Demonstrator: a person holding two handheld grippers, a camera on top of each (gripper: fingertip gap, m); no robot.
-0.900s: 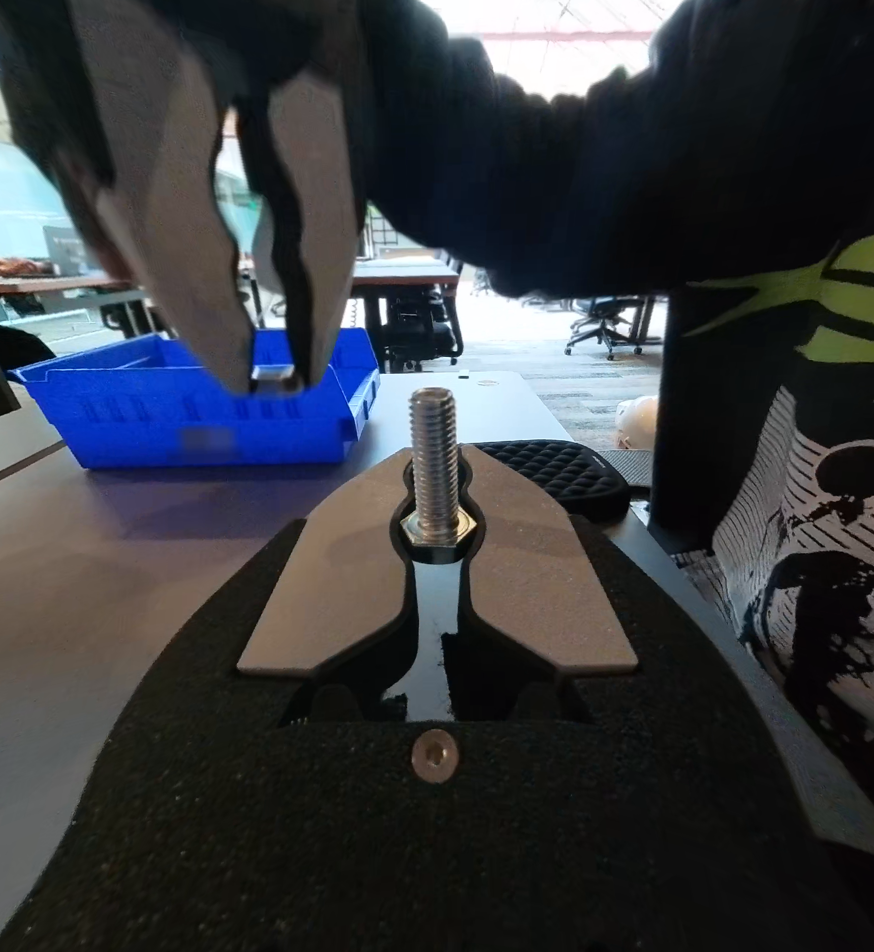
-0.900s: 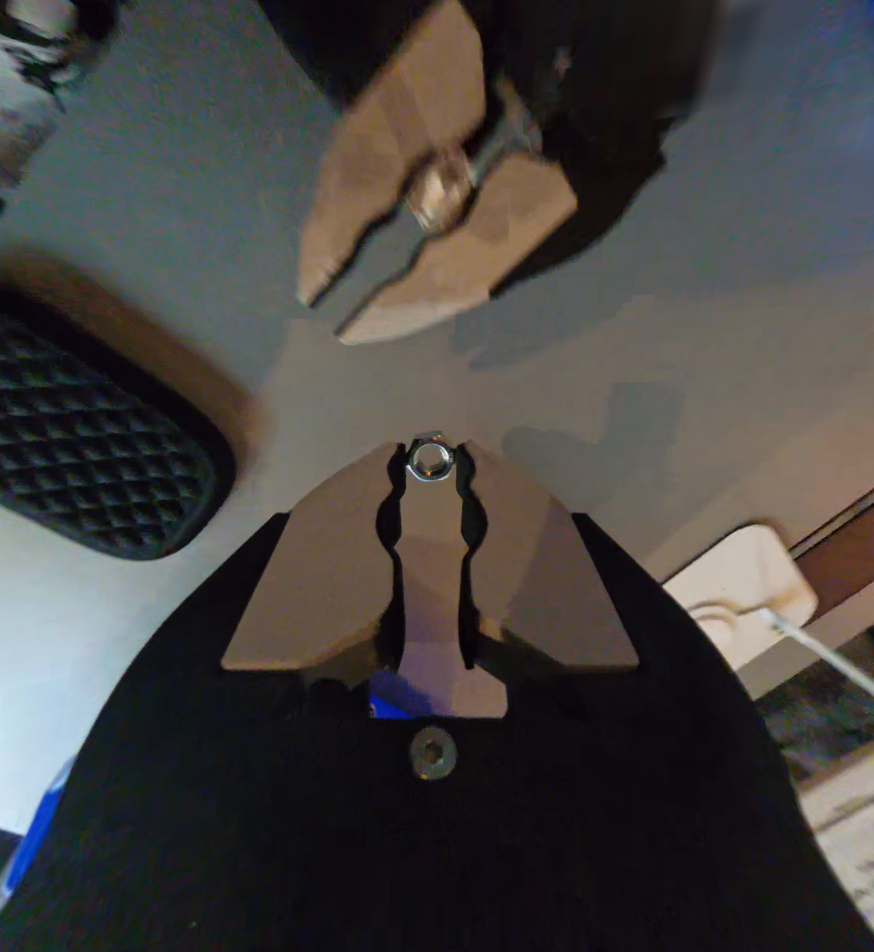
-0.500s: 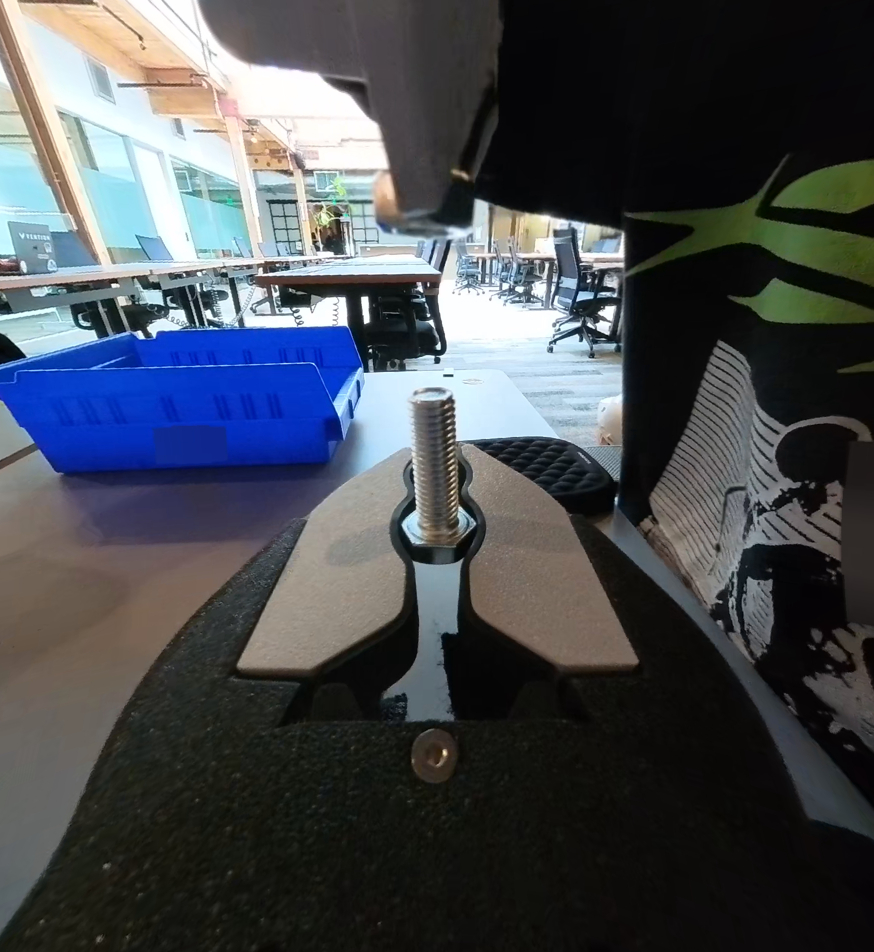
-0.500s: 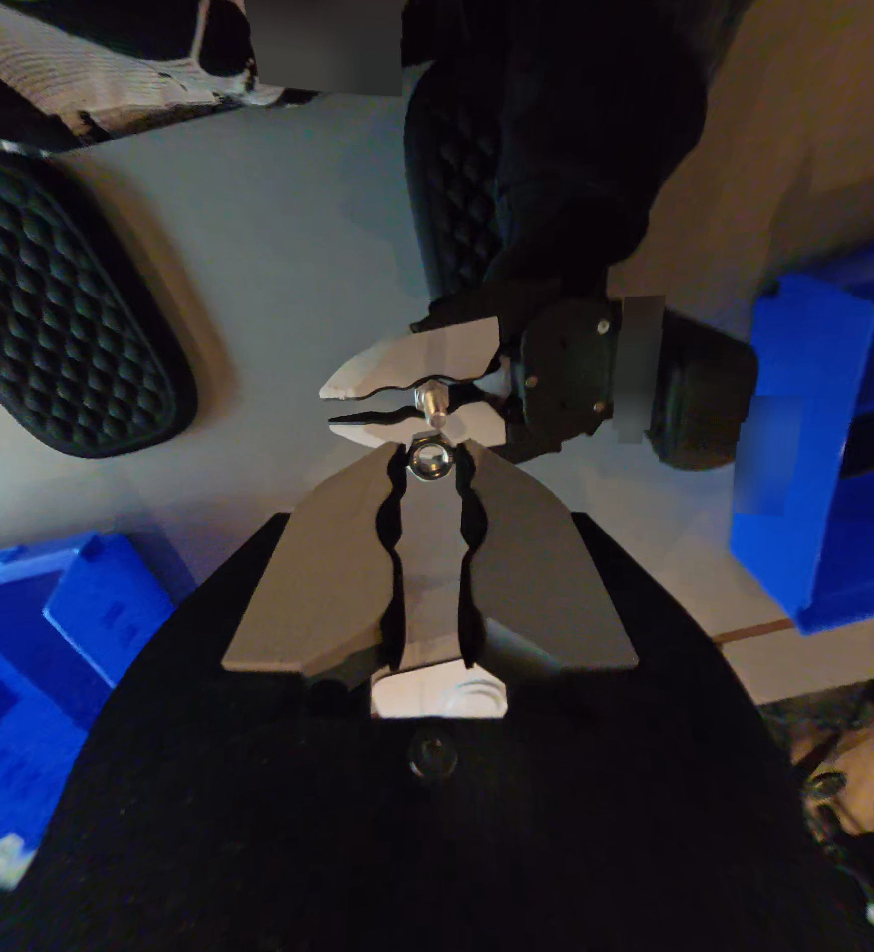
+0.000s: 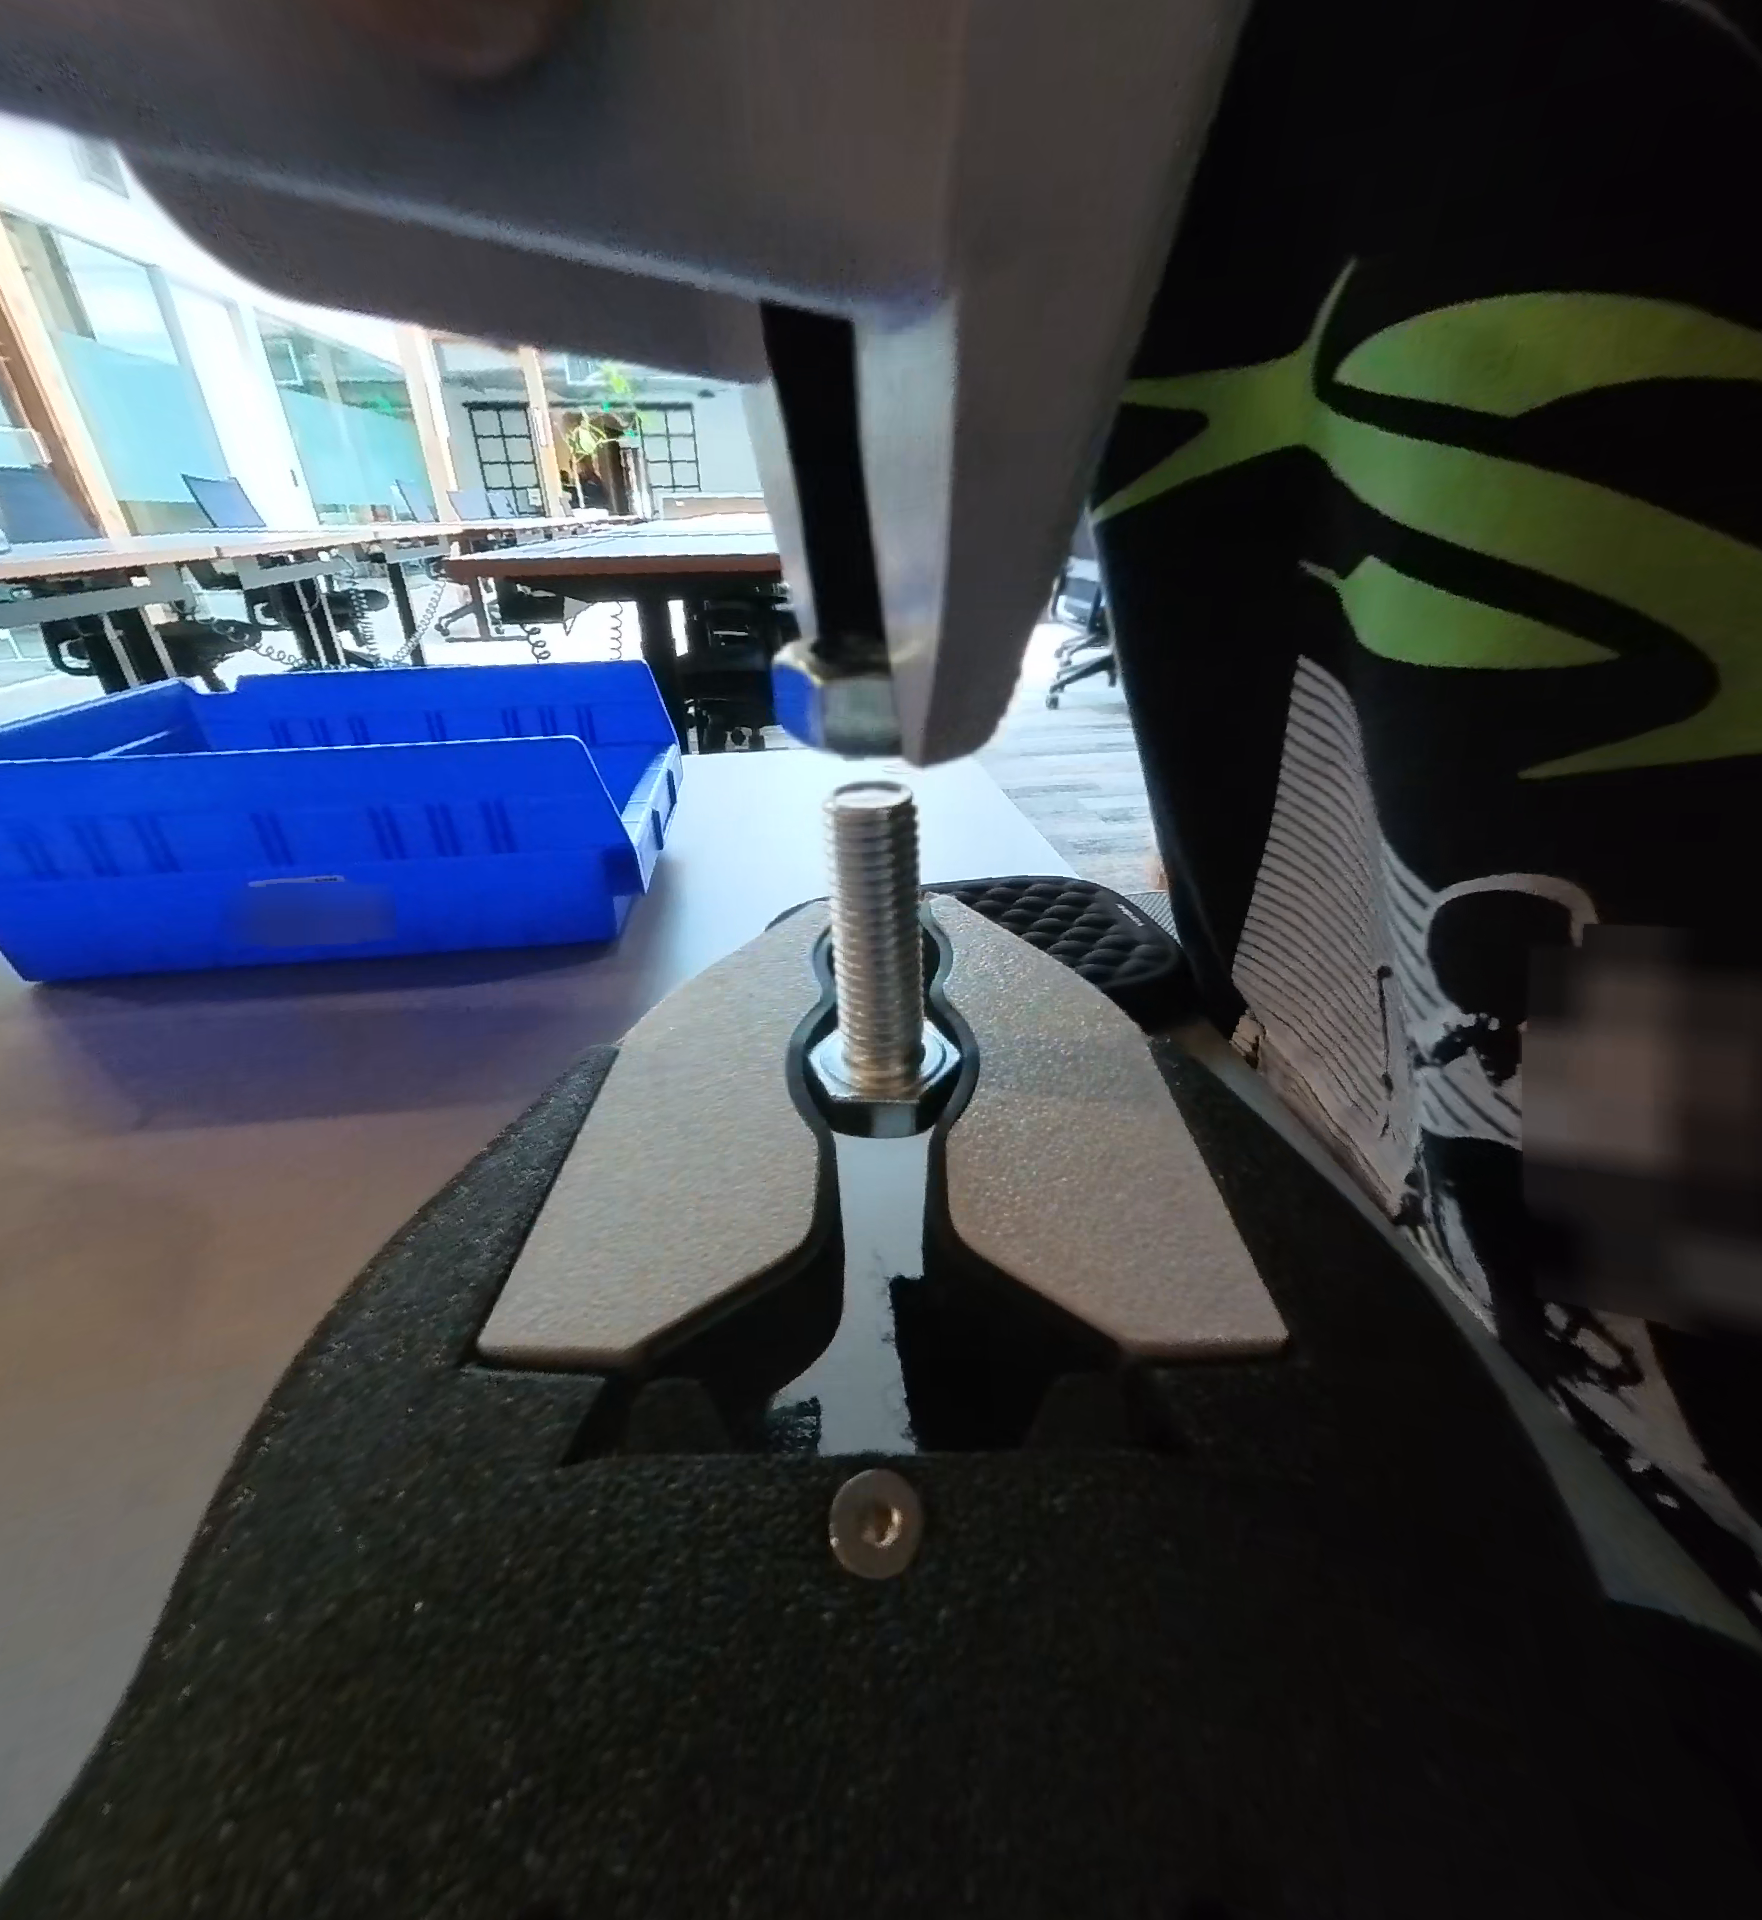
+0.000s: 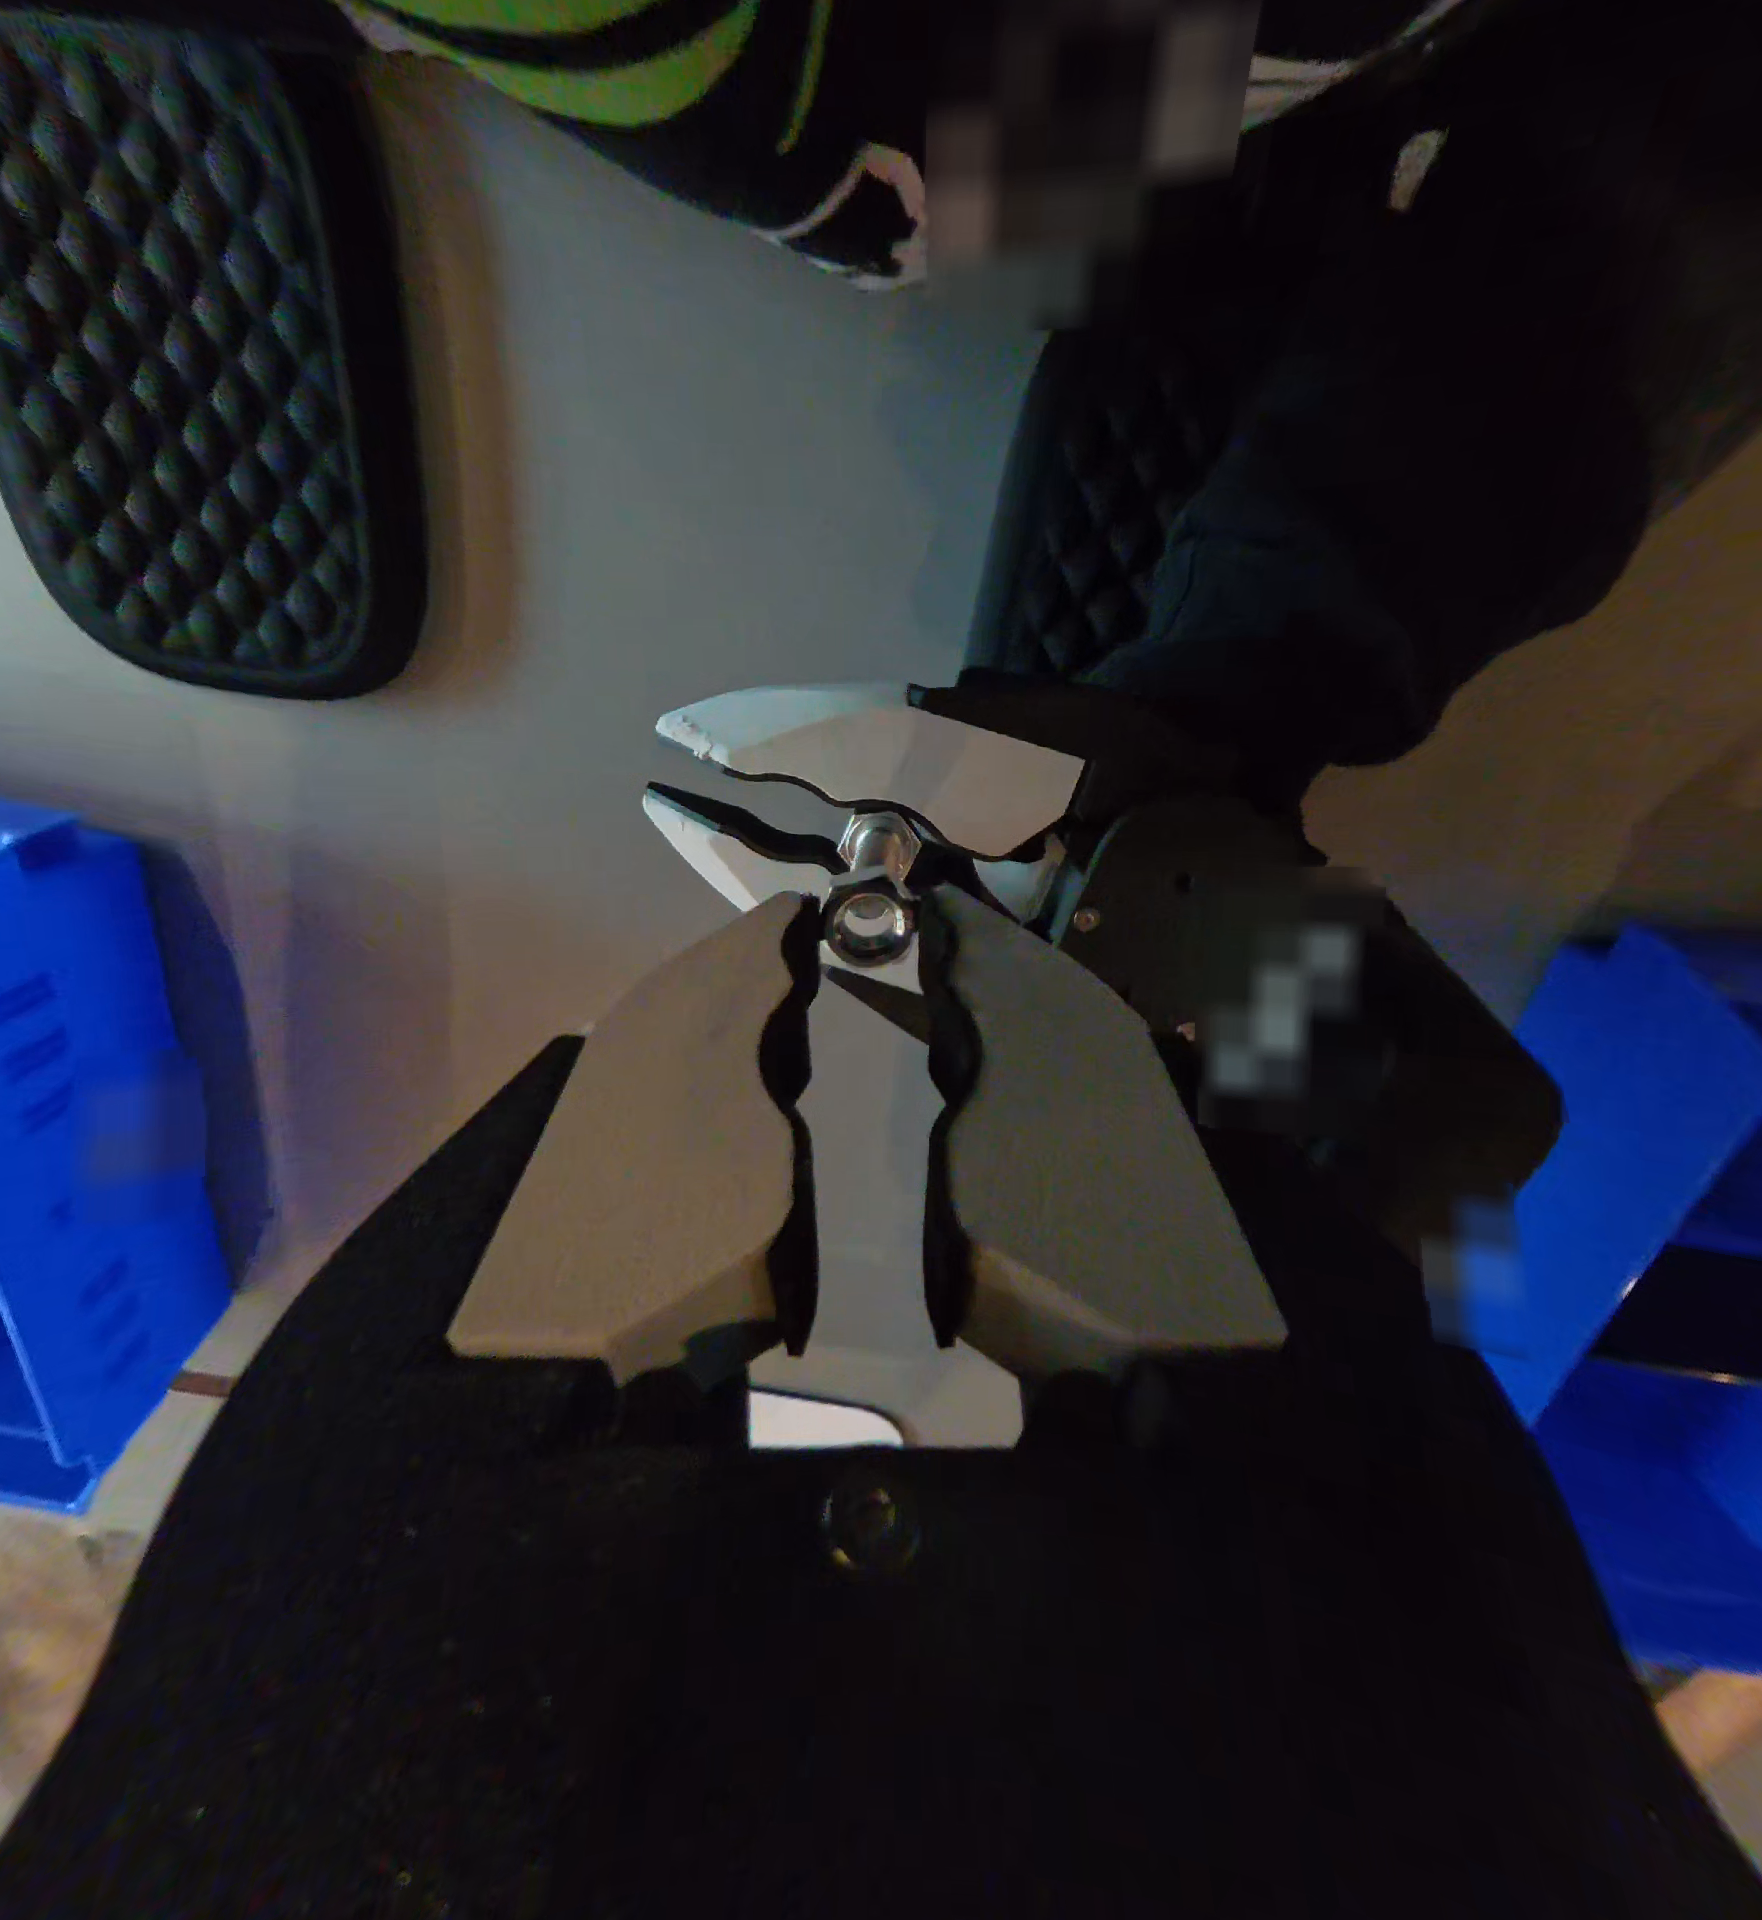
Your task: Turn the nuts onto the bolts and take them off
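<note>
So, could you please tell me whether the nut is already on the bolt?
Not yet. The nut, held in the right gripper, sits just above the upright bolt, with a sliver of gap over its tip.

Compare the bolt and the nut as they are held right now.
The silver threaded bolt stands upright, its hex head clamped in the left gripper; the small silver hex nut hangs just above its tip, apart, pinched at the right gripper fingertips. Bolt long; nut short. Both are shiny metal.
</note>
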